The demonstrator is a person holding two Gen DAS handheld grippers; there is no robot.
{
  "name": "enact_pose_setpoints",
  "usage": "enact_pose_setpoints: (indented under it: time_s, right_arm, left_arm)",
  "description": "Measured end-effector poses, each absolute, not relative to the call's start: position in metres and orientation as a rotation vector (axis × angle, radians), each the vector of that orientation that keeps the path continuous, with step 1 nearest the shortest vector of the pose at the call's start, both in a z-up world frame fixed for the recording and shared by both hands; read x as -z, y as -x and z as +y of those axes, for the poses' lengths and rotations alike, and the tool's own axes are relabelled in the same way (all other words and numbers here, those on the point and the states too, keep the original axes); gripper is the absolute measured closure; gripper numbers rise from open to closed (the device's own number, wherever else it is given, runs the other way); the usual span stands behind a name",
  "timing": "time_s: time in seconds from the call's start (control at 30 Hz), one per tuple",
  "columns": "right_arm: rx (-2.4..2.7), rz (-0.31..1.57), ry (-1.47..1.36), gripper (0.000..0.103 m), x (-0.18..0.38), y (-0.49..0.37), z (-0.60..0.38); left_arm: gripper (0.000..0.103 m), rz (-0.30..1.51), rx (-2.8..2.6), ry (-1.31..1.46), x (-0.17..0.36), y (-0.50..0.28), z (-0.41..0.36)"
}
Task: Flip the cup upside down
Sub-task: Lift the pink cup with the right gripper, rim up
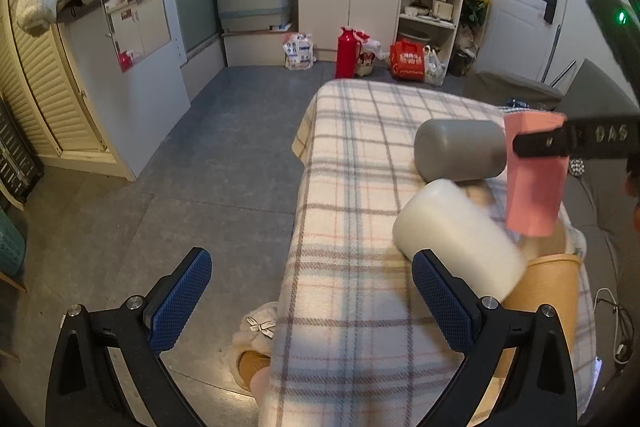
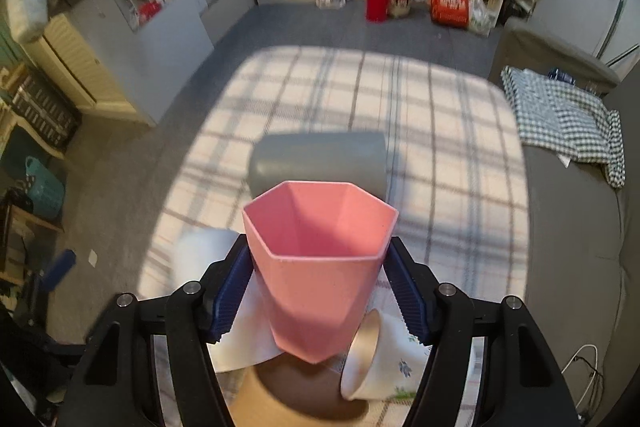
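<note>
My right gripper is shut on a pink hexagonal cup and holds it above the plaid-covered table, mouth facing the camera. In the left wrist view the pink cup hangs in the air at the right, clamped by the right gripper. A grey cup lies on its side behind it; it also shows in the left wrist view. A white cup lies on its side beside my left gripper, which is open and empty.
A tan cup and a small floral paper cup lie under the pink cup. A checked cloth lies on the grey sofa at the right. A red thermos and bags stand on the floor beyond.
</note>
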State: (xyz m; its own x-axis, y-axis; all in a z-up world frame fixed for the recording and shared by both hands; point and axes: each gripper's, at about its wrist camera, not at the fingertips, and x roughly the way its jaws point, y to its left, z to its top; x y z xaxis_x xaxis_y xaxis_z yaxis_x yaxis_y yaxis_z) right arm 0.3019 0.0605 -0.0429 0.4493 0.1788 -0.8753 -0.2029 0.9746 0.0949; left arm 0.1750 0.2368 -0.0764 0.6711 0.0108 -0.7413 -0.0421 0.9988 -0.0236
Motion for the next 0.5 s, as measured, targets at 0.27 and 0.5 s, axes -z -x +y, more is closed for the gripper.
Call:
enact_pose_setpoints:
  time_s: [0.27,0.5]
  right_arm:
    - [-0.262,0.958,0.005,0.037,-0.028,-0.243,0.052]
    - [-0.266,0.942,-0.001,0.037,-0.045,-0.161,0.042]
  left_arm:
    - [0.000,0.744,-0.021,0.035,0.032,-0.143,0.226]
    - [0.000,0.680,-0.009,0.019,0.006,-0.101,0.212]
